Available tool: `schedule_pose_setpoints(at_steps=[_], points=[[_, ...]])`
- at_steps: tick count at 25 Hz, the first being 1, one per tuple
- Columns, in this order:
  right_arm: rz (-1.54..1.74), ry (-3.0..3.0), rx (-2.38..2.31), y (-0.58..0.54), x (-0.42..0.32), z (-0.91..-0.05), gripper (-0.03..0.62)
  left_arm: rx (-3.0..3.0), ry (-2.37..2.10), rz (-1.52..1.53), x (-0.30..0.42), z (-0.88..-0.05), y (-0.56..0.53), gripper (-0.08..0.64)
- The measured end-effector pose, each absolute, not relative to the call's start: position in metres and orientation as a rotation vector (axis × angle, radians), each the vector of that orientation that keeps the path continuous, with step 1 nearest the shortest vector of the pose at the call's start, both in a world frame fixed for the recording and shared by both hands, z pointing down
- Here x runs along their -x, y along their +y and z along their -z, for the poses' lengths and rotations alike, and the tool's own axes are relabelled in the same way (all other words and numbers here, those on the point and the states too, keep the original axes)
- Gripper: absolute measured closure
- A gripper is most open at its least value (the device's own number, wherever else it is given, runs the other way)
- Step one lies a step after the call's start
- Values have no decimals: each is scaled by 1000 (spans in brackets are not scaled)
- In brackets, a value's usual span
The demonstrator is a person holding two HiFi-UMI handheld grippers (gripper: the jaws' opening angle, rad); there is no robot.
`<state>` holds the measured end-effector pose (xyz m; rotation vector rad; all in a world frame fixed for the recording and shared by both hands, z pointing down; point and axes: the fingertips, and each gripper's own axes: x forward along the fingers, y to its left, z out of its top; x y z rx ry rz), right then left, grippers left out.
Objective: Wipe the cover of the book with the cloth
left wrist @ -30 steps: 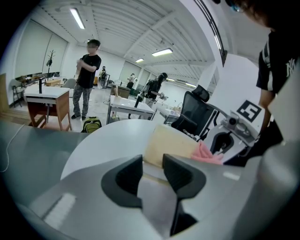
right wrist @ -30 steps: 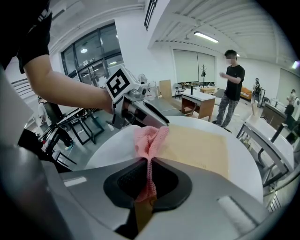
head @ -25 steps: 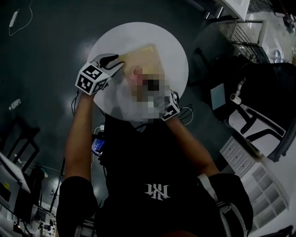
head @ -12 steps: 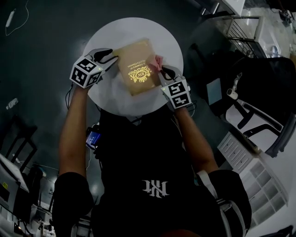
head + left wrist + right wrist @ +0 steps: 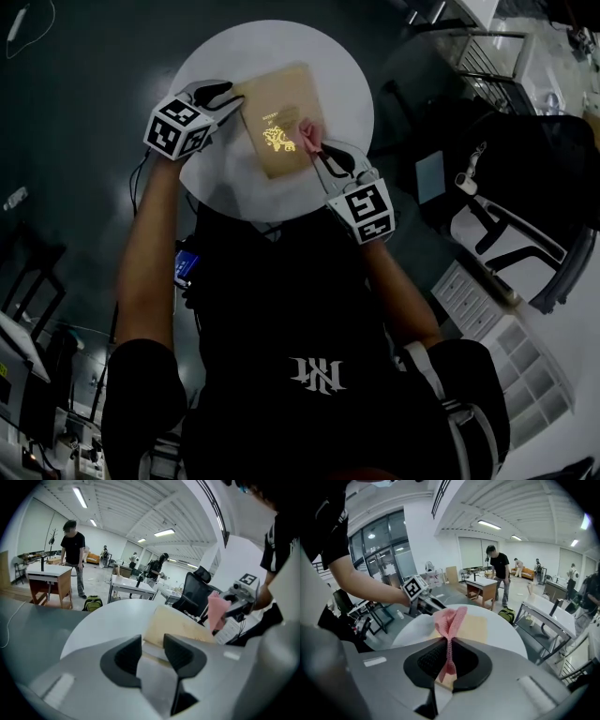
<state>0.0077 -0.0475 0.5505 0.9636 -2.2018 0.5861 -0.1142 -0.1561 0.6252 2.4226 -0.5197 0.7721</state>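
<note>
Two handheld grippers meet over a tan book with a gold emblem on its cover, which lies flat near the middle of a round white table. The right gripper, at the book's right edge in the head view, has its jaws pinched together on a pink cloth. A thin fold of the cloth runs down between the pads, and the rest bunches above the tips, over the cover. Whether the cloth touches the cover cannot be told. The left gripper sits at the book's left side, near its far corner. Its jaws stand wide and have just been opening. In the left gripper view, the book's near edge shows in the gap between them, and neither pad presses on it. The person holding both tools wears a black shirt. Beyond the table, in the left gripper view, a bystander in black stands beside a wooden desk, and a black office chair stands past the table's far rim.
</note>
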Motion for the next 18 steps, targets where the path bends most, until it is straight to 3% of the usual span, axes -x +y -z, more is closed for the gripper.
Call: schedule_pose_setpoints(at_steps=[9, 18], points=[[-622, -2282, -769, -20, 78, -567, 571, -2430, -540, -768, 115, -626, -153, 411], [-644, -2207, -737, -15, 84, -611, 571, -2457, -561, -792, 114, -627, -152, 411]])
